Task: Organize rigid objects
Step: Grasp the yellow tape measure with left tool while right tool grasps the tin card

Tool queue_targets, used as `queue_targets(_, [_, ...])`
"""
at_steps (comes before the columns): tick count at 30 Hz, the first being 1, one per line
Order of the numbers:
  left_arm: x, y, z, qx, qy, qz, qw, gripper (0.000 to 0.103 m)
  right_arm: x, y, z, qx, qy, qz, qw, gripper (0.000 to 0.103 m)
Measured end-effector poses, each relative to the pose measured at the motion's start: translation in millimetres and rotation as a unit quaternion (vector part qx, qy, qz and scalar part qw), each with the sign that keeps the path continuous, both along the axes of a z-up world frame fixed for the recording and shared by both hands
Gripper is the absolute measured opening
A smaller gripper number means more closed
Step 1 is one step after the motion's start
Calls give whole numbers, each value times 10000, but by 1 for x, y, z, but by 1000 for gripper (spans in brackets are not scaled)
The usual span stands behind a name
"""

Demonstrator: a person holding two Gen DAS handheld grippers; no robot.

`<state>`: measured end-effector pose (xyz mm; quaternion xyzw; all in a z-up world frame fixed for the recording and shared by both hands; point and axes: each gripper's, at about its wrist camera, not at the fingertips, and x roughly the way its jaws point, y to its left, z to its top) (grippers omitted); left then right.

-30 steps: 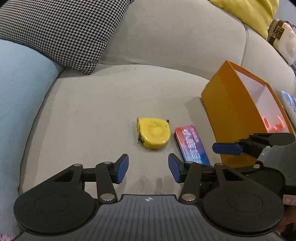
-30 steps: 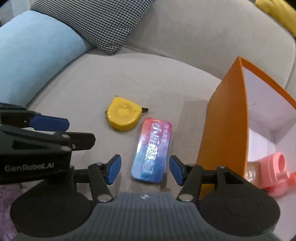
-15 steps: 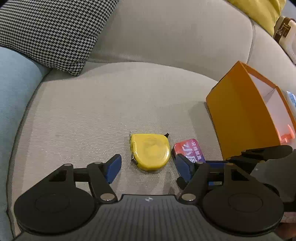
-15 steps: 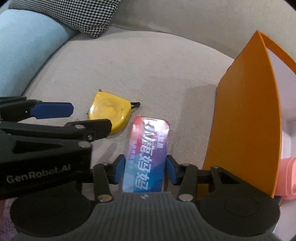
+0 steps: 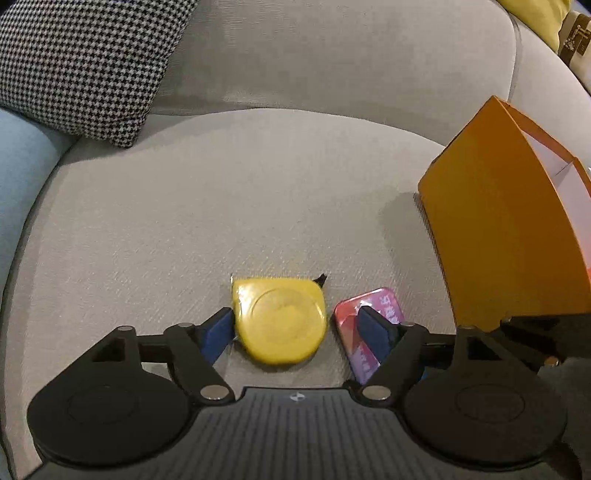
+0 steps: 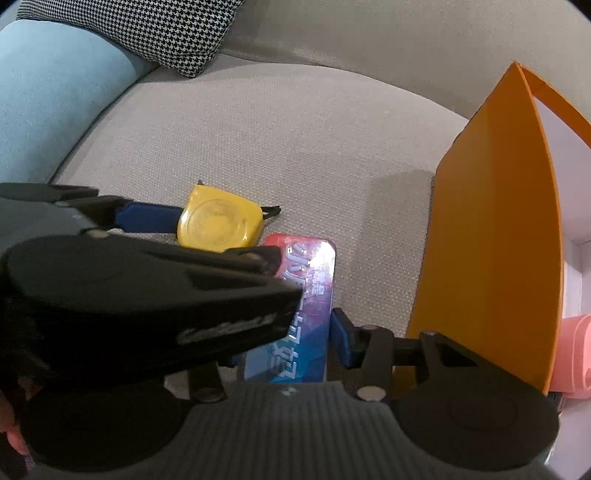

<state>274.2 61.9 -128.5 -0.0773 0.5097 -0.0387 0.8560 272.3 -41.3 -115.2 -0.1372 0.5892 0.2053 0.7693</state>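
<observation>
A yellow tape measure (image 5: pixel 280 325) lies flat on the grey sofa seat, with a red-and-blue tin (image 5: pixel 384 304) just to its right. My left gripper (image 5: pixel 295 330) straddles the tape measure and its jaws are opening. The left pad sits at the case's edge, while the right pad (image 5: pixel 373 332) stands off it, over the tin. In the right wrist view the tin (image 6: pixel 306 280) runs between the pads of my right gripper (image 6: pixel 288 338). The right pad (image 6: pixel 340 339) presses its edge; the left gripper's body hides the other pad. The tape measure (image 6: pixel 218 223) lies beyond.
An open orange box (image 6: pixel 491 240) stands on the seat to the right, with a pink object (image 6: pixel 576 354) inside. A houndstooth pillow (image 5: pixel 81 62) leans at the back left beside a light blue armrest (image 6: pixel 55 99). A yellow cushion (image 5: pixel 535 18) sits at the back right.
My left gripper moved forward and down over the tape measure and its jaws widened around it. My right gripper came down over the tin and closed on it, then held still.
</observation>
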Motion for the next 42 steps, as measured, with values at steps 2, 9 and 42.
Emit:
queue_targets(2, [4, -5, 1, -8, 9, -22, 10000, 89, 1, 2, -2, 12, -8, -16, 10000, 49])
queue_targets(9, [2, -4, -1, -119, -69, -142, 9998, 81, 2, 1, -3, 51, -23, -35, 10000, 48])
queue_targets(42, [-25, 30, 7, 31, 317, 480, 9983, 70, 5, 4, -5, 77, -135, 111, 9998, 49])
